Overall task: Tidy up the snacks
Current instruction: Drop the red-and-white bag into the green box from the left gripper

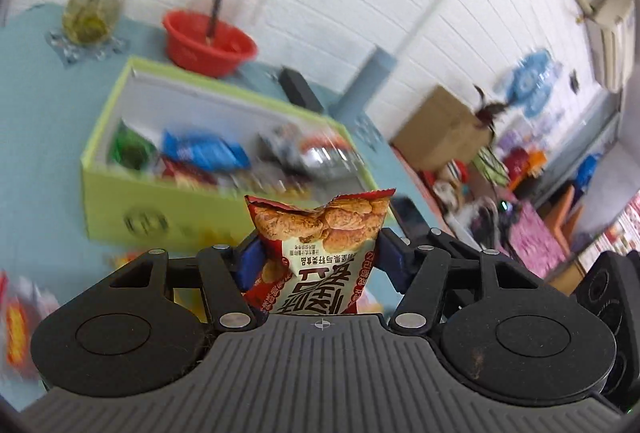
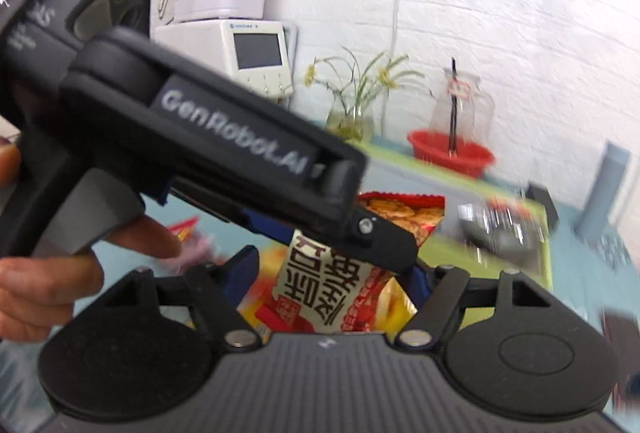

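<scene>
The left gripper (image 1: 318, 257) pinches a crinkled, glossy red snack packet (image 1: 320, 233); the right gripper (image 2: 334, 275) clamps a shiny yellow-red chip bag (image 2: 390, 297) near the lime-green cardboard box (image 1: 160, 201).

- Left gripper (image 1: 318, 265): black linkage arms with silver pivot screws, blue fingers (image 1: 250, 261), a ribbed dark grey base with a small crosshair mark.
- Right gripper (image 2: 332, 285): the same black build.
- White "GenRobot.AI" lettering runs along the left gripper's side.
</scene>
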Motion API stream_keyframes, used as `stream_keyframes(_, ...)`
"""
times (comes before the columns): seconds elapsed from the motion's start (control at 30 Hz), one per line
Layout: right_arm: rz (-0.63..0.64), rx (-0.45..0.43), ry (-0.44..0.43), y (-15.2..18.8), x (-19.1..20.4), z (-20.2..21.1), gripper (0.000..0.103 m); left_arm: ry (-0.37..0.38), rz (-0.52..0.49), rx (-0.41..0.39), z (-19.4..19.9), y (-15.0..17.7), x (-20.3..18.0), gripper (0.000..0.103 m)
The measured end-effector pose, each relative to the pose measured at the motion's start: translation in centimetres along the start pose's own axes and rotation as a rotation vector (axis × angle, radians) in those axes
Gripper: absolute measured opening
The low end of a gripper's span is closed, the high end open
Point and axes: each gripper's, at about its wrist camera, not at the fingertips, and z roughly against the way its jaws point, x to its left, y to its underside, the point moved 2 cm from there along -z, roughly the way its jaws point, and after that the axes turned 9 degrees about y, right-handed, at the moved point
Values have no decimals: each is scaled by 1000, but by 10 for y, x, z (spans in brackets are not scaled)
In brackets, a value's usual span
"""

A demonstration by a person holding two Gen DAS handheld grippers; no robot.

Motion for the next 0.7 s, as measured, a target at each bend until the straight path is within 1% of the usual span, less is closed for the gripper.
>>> stream_keyframes(0.07,-2,-8,-7,-18,-5,-30,75,-20,16,-16,-9,-27,16,44)
stream_keyframes(0.2,-49,15,-64,-46,-20,-89,75,-53,59,-29,-29,-70,53,44)
stream_keyframes(0.27,-70,35,-96,-54,-25,-113,76,-71,53,-31,-36,-82,66,43)
stream_keyframes(0.37,-84,63,-104,-61,-28,-144,80,-89,61,-16,-52,-96,84,43)
stream_keyframes(0.4,-87,71,-100,-59,-29,-148,82,-95,66,-18,-55,-99,89,43)
stream_keyframes(0.43,-99,78,-102,-57,-31,-152,88,-100,69,-34,-55,-100,94,49)
stream_keyframes(0.47,-115,85,-101,-57,-33,-157,91,-104,67,-52,-53,-102,97,58)
stream_keyframes(0.5,-128,86,-99,-58,-36,-160,93,-98,59,-73,-49,-103,97,61)
stream_keyframes(0.57,-148,74,-89,-48,-40,-148,93,-78,41,-114,-34,-102,93,70)
stream_keyframes(0.63,-170,54,-81,-38,-48,-139,93,-85,20,-140,-21,-100,86,72)
stream_keyframes(0.7,-187,40,-70,-34,-52,-122,93,-98,4,-147,-10,-95,78,72)
